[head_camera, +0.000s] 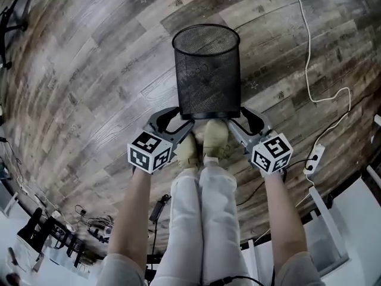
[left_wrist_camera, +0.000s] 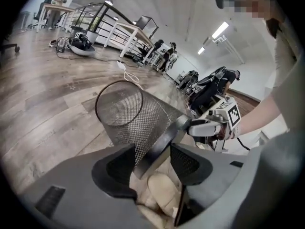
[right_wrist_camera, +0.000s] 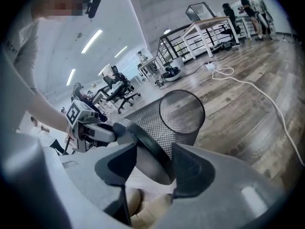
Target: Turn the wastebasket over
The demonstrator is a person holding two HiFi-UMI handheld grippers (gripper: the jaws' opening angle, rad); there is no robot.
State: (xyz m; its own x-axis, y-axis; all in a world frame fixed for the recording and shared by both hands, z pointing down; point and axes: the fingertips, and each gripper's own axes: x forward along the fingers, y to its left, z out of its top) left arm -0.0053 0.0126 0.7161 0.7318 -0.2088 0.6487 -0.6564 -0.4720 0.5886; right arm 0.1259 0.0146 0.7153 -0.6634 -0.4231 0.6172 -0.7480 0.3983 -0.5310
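Observation:
The black mesh wastebasket (head_camera: pixel 207 76) hangs between my two grippers, just beyond the person's shoes (head_camera: pixel 205 143). Its round end (head_camera: pixel 206 39) points away from me; its thick dark band (head_camera: pixel 208 114) is nearest me. My left gripper (head_camera: pixel 172 119) holds that band from the left and my right gripper (head_camera: pixel 244 118) holds it from the right. In the left gripper view the band (left_wrist_camera: pixel 159 144) runs slantwise between the jaws of the left gripper (left_wrist_camera: pixel 157 151). In the right gripper view the band (right_wrist_camera: pixel 147 149) fills the gap of the right gripper (right_wrist_camera: pixel 152 156). The opposite gripper (left_wrist_camera: pixel 224 120) (right_wrist_camera: pixel 83 123) shows past the basket in each.
A white cable (head_camera: pixel 308 58) snakes over the wooden floor at the right to a power strip (head_camera: pixel 314 158). White furniture (head_camera: pixel 333 231) stands at the lower right, cables and gear (head_camera: pixel 53 231) at the lower left. Tables (right_wrist_camera: pixel 209 27), office chairs (right_wrist_camera: pixel 116 87) and people stand farther off.

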